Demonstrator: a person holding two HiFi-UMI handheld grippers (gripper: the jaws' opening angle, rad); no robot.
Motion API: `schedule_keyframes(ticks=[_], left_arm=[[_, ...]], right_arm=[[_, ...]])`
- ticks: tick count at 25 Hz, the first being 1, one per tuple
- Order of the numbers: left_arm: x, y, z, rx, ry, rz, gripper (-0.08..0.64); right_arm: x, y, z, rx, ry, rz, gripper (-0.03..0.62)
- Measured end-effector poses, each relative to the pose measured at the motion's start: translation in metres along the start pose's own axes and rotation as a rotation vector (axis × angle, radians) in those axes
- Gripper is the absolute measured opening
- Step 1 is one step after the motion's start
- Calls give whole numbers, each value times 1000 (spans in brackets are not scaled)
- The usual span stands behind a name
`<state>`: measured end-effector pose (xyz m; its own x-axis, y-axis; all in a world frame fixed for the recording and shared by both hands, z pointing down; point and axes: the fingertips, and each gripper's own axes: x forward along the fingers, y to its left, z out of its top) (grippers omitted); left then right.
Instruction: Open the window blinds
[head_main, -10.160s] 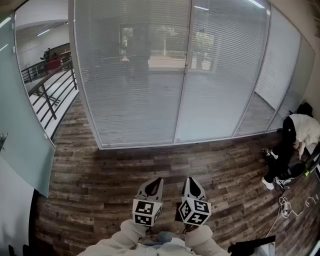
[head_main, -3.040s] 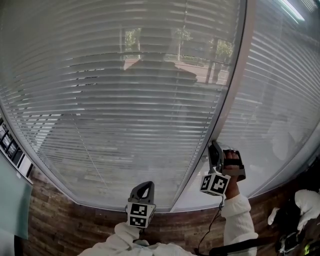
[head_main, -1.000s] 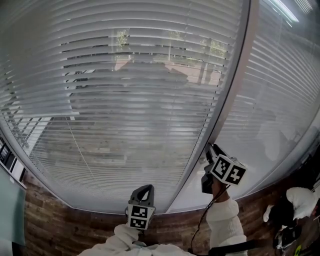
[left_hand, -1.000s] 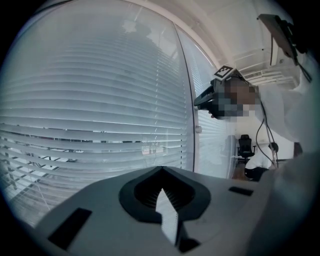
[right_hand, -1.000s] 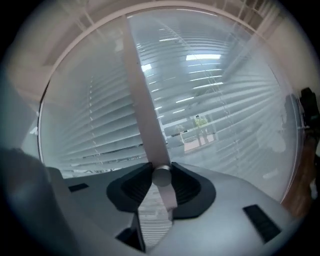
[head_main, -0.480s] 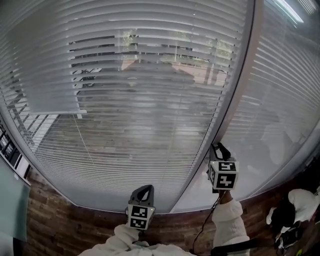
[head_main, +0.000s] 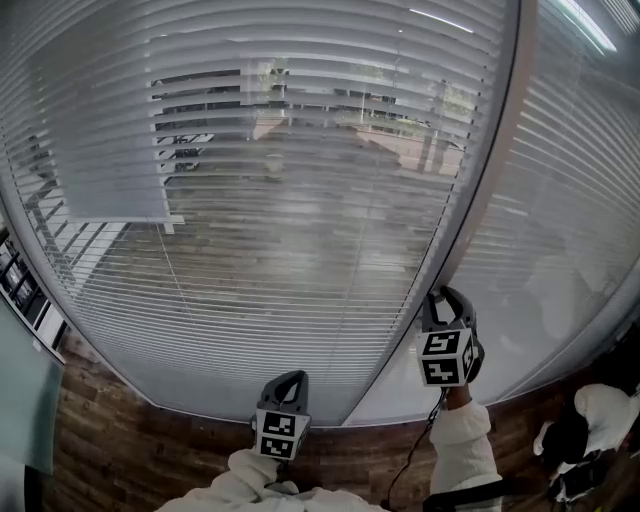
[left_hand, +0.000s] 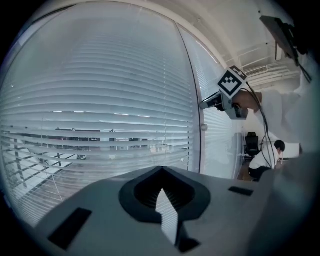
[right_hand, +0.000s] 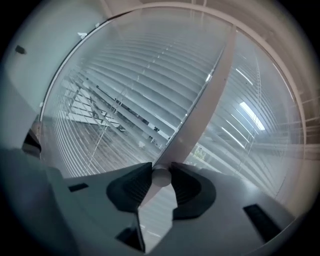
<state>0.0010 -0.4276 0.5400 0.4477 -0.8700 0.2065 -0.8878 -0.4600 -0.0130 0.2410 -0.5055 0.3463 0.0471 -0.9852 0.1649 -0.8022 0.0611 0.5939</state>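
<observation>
The left blind panel (head_main: 280, 200) fills the window, its slats tilted so the deck and trees outside show between them. The right panel (head_main: 570, 200) keeps its slats flat and opaque. On the grey post (head_main: 480, 200) between them sits a small round knob (right_hand: 161, 176). My right gripper (head_main: 440, 297) is shut on that knob, with a ribbed pad on each side of it. The left gripper view shows the knob (left_hand: 204, 127) beneath the right gripper (left_hand: 205, 105). My left gripper (head_main: 285, 378) hangs low before the glass, shut and empty, its tips (left_hand: 162, 169) together.
A person in white (head_main: 600, 410) crouches on the wood floor (head_main: 100, 450) at the lower right. A frosted glass panel (head_main: 20, 400) stands at the far left. A black cable (head_main: 410, 460) trails down from my right gripper.
My right gripper has rolled on the knob, so its marker cube faces a new way. The left panel's slats have tilted further open and more of the outside shows. My left gripper has barely moved.
</observation>
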Motion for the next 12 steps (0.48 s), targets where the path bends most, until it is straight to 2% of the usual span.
schedule_keyframes(ticks=[4,9,12], left_arm=[[-1,2,-2,-6,2,10,0],[-3,1,-1,-7,2,20,0],[-4,3,-2,-5,2,32,0]], right_arm=[[0,3,0,-147,-12,-34,129],[0,4,0,-198,-19,-34,129],[0,6,-1,-268,-20,-38,129]])
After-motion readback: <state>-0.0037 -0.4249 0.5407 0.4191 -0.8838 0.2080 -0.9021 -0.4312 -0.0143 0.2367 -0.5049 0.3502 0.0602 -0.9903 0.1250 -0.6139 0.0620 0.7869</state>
